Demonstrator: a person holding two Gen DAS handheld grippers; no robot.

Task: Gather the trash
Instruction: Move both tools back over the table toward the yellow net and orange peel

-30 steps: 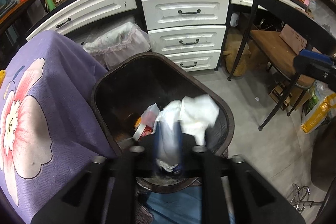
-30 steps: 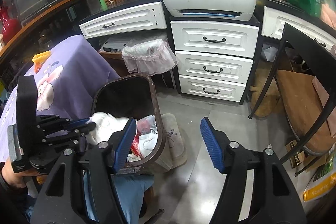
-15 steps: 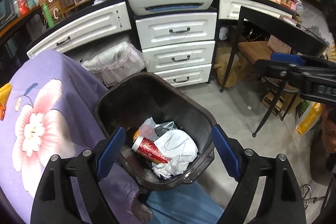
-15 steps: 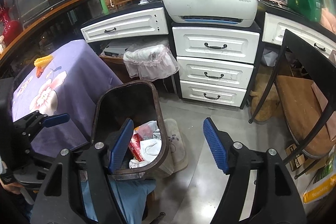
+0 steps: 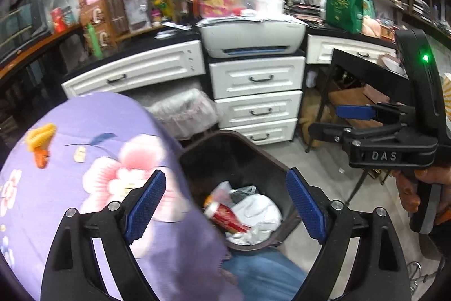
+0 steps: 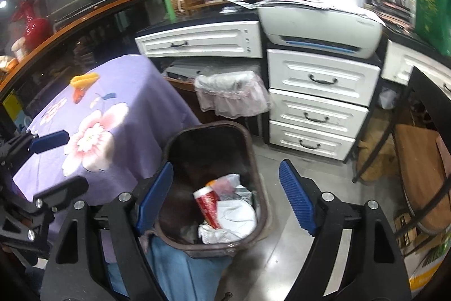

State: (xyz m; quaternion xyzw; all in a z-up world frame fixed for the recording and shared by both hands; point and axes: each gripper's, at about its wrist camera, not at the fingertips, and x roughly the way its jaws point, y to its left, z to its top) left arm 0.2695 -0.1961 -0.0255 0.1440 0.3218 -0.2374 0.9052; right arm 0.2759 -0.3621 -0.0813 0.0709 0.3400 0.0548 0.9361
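A dark brown trash bin (image 5: 242, 160) (image 6: 259, 177) stands on the floor beside the purple-clothed table (image 5: 84, 160) (image 6: 112, 103). It holds a red can (image 5: 229, 217) (image 6: 208, 205), a white mask (image 5: 260, 212) (image 6: 236, 216) and crumpled wrappers. My left gripper (image 5: 224, 205) is open and empty above the bin and the table's edge. My right gripper (image 6: 225, 199) is open and empty above the bin; it also shows in the left wrist view (image 5: 389, 131). The left gripper shows at the left of the right wrist view (image 6: 48, 143).
White drawers (image 5: 256, 100) (image 6: 318, 100) with a printer (image 5: 253, 38) (image 6: 318, 30) on top stand behind the bin. A bin with a clear liner (image 5: 183, 109) (image 6: 231, 92) sits under the counter. A dark chair (image 6: 417, 160) stands right. A yellow and orange object (image 5: 41, 138) (image 6: 83, 83) lies on the table.
My left gripper opened and let the white trash drop into the bin, then rose and drew back toward the table. The right gripper stayed open and rose slightly.
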